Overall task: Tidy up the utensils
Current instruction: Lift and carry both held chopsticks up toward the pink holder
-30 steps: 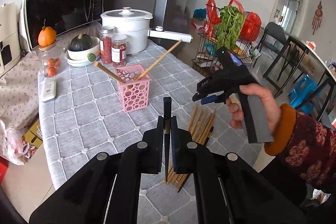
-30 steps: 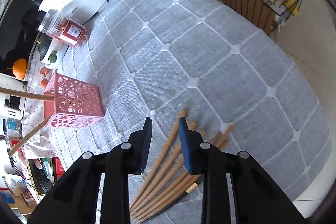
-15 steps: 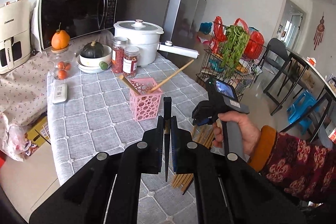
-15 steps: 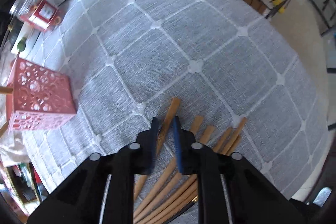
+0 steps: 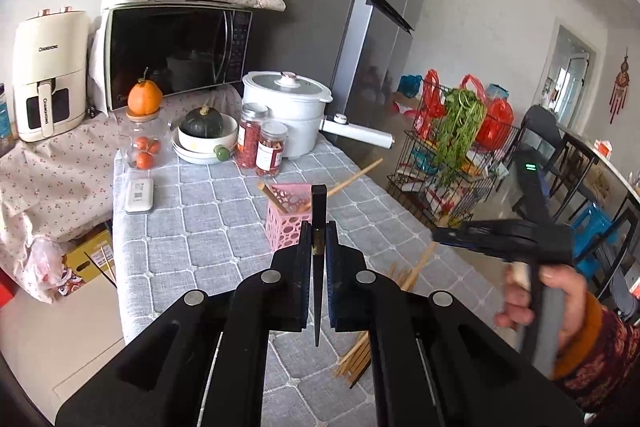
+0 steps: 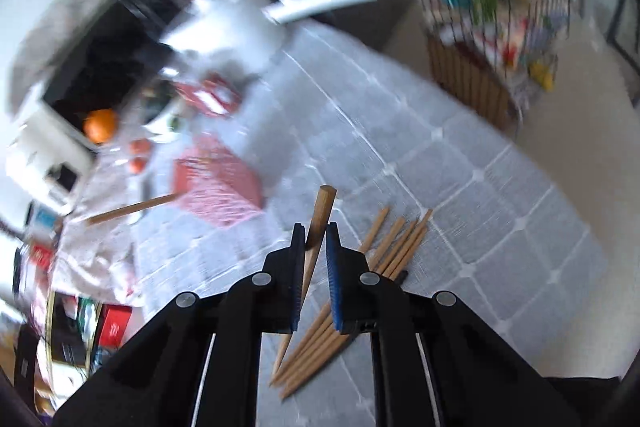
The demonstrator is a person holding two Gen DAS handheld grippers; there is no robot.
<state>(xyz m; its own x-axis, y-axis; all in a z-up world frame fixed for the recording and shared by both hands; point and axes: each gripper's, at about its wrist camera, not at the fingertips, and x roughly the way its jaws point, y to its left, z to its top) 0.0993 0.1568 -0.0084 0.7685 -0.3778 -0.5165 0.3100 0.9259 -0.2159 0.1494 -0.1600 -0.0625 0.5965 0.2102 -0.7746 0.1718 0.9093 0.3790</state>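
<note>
**Kid:** On the grey checked tablecloth (image 5: pixel 192 239), where do the sticks go?

**Helper:** Into the pink plastic basket with round holes (image 5: pixel 286 223), straight ahead of the left gripper (image 5: pixel 319 237). It pinches a thin black chopstick (image 5: pixel 318 267), pointing up and down.

**Kid:** And the other one?

**Helper:** The right gripper (image 6: pixel 312 239) has just squeezed onto a brown wooden chopstick (image 6: pixel 318 223). The basket sits up and to its left, so the left is nearer.

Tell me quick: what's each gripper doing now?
Left gripper: shut on a black chopstick.
Right gripper: just closed on a light wooden chopstick.
</note>
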